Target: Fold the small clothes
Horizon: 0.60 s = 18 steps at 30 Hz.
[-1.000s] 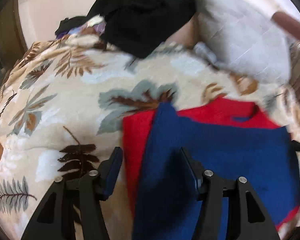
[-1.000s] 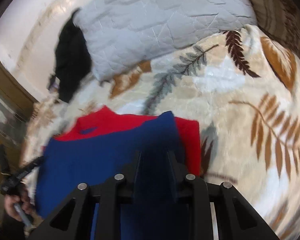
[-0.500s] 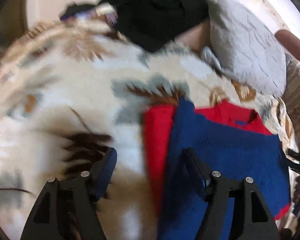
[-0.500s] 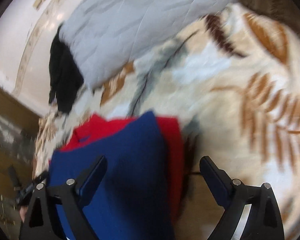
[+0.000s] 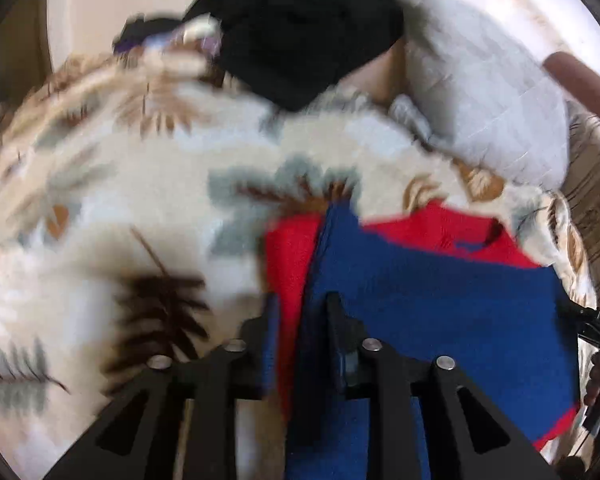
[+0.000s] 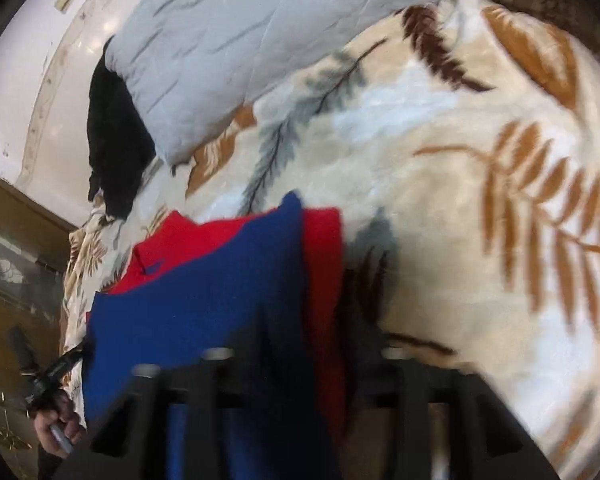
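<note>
Garment (image 5: 440, 300) lies on blanket (image 5: 140, 200) at 5 o'clock in left view: blue panel folded over red, partly done; more folds left. L gripper (image 5: 300, 312) jaws just closed in, straddling red/blue edge, grip unclear. R gripper (image 6: 324, 332) just opened, apart, over same cloth's right edge.

No text, label or number can be read. The black gripper arm (image 5: 592, 320) at about three o'clock in the left wrist view perhaps carries small pale marks, too blurred to make out.
</note>
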Available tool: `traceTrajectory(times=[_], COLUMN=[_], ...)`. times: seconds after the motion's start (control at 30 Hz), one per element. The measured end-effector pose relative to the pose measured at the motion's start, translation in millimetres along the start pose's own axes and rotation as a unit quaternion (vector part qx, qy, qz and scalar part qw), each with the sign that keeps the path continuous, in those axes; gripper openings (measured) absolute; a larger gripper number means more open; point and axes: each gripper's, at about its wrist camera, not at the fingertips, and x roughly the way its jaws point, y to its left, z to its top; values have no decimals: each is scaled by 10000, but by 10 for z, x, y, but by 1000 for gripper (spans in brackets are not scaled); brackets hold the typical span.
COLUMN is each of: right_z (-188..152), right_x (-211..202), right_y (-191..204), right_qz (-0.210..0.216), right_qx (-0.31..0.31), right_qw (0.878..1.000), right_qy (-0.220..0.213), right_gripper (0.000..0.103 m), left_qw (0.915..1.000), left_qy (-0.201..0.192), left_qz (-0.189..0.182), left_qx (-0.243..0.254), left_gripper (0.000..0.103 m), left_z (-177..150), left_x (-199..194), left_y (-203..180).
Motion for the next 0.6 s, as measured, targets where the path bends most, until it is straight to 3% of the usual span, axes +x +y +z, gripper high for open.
traceTrajectory(times=[0.03, 0.07, 0.1, 0.2, 0.27, 0.3, 0.33, 0.37, 0.47, 0.53, 0.6], right_z=[17, 56, 100, 244, 280, 286, 304, 288, 283, 292, 266], right_x=[-63, -107, -121, 32, 255, 347, 367, 323, 113, 348, 399], right_y=[-17, -48, -76, -18, 40, 48, 104, 150, 365, 171, -10], right_qz=[-9, 61, 155, 168, 142, 191, 226, 220, -182, -472, -63], right_qx=[-33, 29, 132, 80, -5, 41, -36, -84, -527, -315, 121], right_qw=[9999, 9998, 9996, 9998, 9996, 9991, 9993, 9992, 9984, 9982, 9997], right_qy=[-114, -187, -217, -111, 233, 366, 312, 317, -115, 217, 184], right_gripper=[74, 74, 74, 74, 74, 69, 57, 15, 14, 14, 19], left_qw=[9998, 9997, 9996, 9999, 9994, 9991, 9987, 9985, 9996, 9985, 9988], left_qy=[-144, -232, -283, -70, 194, 318, 448, 536, 192, 391, 283], left_qz=[92, 95, 15, -122, -232, -156, 42, 66, 137, 367, 343], left_qx=[52, 68, 37, 84, 178, 230, 235, 8, -143, -135, -193], left_gripper=[46, 61, 65, 65, 65, 64, 53, 21, 17, 17, 17], left_z=[41, 85, 115, 212, 242, 243, 223, 223, 220, 134, 122], left_x=[-53, -79, -80, 108, 316, 422, 520, 584, 385, 579, 565], left_y=[3, 3, 4, -62, -97, -104, -92, -29, -21, 5, 22])
